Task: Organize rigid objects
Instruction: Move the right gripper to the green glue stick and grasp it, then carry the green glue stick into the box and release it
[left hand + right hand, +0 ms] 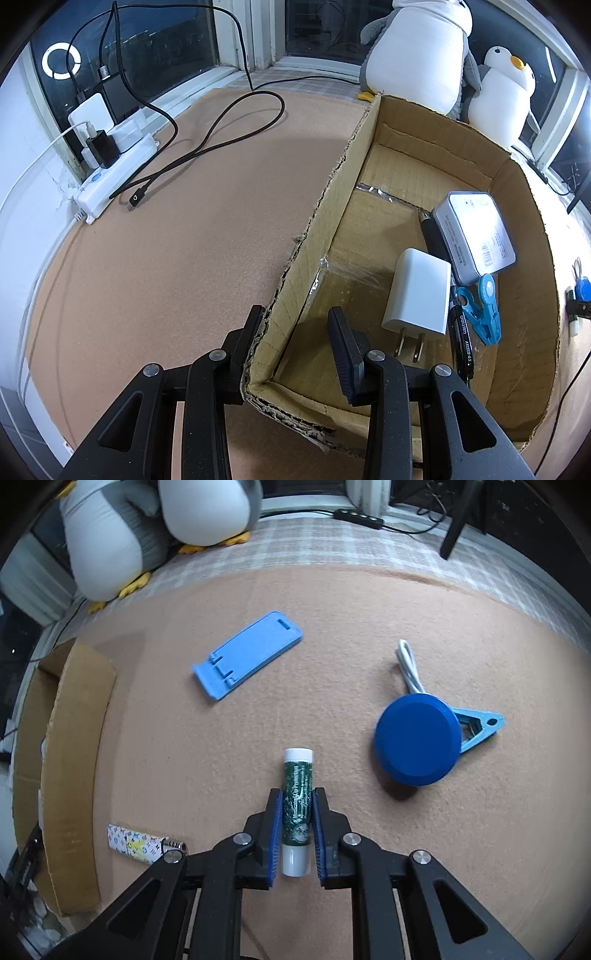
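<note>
Left gripper clamped on the cardboard box wall, lower centre. Right gripper pinching the green tube lying on the desk. Only the left view shows charger, clip, pen inside; only the right, the blue stand, round lid, lighter.

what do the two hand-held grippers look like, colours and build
Both are matte black plastic. The left hand-held gripper has angular linkage arms with triangular cut-outs, round silver pivot pins, and dark ribbed pads on its fingers. The right hand-held gripper is built the same, but its fingers carry blue ribbed pads. No hands, sleeves or cables on them are in view.
</note>
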Motion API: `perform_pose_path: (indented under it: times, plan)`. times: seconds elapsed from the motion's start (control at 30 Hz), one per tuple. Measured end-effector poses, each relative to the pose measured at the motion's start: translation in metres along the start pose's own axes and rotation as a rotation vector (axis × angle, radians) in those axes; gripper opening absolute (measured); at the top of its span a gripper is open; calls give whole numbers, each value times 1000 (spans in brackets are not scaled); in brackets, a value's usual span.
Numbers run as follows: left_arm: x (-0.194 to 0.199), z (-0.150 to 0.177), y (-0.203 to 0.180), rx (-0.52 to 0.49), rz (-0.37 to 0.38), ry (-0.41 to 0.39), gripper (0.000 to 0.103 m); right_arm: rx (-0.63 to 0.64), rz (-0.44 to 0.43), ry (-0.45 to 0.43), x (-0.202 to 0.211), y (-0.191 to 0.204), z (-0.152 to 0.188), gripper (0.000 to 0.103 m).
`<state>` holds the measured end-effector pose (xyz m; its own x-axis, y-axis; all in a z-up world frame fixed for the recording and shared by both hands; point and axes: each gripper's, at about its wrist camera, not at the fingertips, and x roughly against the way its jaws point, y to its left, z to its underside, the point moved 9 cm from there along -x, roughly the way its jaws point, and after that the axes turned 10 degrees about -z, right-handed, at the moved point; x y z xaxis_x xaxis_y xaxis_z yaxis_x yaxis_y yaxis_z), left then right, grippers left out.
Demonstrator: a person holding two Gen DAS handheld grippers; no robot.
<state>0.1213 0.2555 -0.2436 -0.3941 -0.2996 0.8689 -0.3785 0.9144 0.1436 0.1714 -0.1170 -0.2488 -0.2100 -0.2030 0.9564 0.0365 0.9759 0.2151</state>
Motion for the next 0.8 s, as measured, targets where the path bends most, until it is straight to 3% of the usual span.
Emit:
perform_pose_path:
  times: [0.37, 0.57, 0.8]
  plan:
    - [0, 0, 0, -3, -1, -2, 38, -22, -136, -55, 17, 18, 6, 14]
    - [0, 0, 0, -4, -2, -3, 38, 43, -197, -136, 43, 59, -1, 14]
    - [0, 1, 0, -4, -1, -2, 38, 152, -288, -172, 57, 128, -6, 14]
